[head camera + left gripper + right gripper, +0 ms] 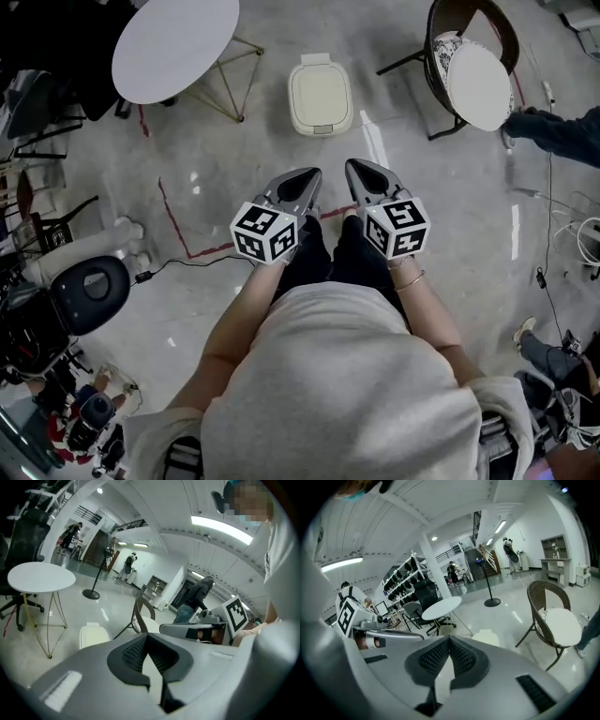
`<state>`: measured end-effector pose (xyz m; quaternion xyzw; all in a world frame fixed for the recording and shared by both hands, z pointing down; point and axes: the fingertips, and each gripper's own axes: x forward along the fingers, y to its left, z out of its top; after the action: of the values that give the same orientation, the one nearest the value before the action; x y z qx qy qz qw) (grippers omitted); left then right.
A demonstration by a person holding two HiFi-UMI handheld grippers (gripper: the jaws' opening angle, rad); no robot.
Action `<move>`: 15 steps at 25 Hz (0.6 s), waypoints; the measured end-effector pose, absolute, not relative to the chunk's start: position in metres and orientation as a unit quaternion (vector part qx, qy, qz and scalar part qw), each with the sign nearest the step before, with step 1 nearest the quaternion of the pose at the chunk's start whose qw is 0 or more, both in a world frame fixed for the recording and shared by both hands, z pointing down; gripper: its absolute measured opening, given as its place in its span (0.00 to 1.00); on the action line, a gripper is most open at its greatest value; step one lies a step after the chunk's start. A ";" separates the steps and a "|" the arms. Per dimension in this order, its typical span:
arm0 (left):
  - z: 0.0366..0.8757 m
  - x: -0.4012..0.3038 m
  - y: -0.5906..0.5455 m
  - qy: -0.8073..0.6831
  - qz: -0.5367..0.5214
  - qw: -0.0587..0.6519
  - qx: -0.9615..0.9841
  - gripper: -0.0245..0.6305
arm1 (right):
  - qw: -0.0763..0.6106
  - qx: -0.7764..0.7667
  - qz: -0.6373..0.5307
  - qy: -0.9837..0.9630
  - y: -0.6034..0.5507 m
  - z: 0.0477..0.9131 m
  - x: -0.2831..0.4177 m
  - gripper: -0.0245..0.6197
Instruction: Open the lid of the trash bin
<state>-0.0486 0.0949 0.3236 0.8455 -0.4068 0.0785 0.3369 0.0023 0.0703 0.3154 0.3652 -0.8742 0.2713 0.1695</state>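
Observation:
The cream trash bin stands on the floor ahead of me, its lid down. It also shows low and small in the left gripper view and just past the jaws in the right gripper view. My left gripper and right gripper are held side by side close to my body, both pointing toward the bin and well short of it. Each has its jaws shut with nothing between them, as the left gripper and right gripper show in their own views.
A round white table on thin gold legs stands left of the bin. A dark wicker chair with a white cushion is to its right. Red tape lines cross the floor. A person's leg and cables lie at the far right.

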 end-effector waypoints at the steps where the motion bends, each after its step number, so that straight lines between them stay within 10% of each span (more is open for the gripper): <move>1: 0.327 -0.052 0.090 -0.390 0.083 0.343 0.850 0.04 | 0.171 0.372 0.276 -0.870 0.067 0.319 -0.001 0.05; 15: 0.393 -0.075 0.028 -0.306 0.212 0.310 0.875 0.04 | 0.178 0.441 0.313 -0.822 0.024 0.369 0.017 0.05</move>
<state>-0.0754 0.0277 0.3935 0.8750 -0.3056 0.2121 0.3100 0.0168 0.0237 0.3690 0.4411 -0.8220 0.3132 0.1781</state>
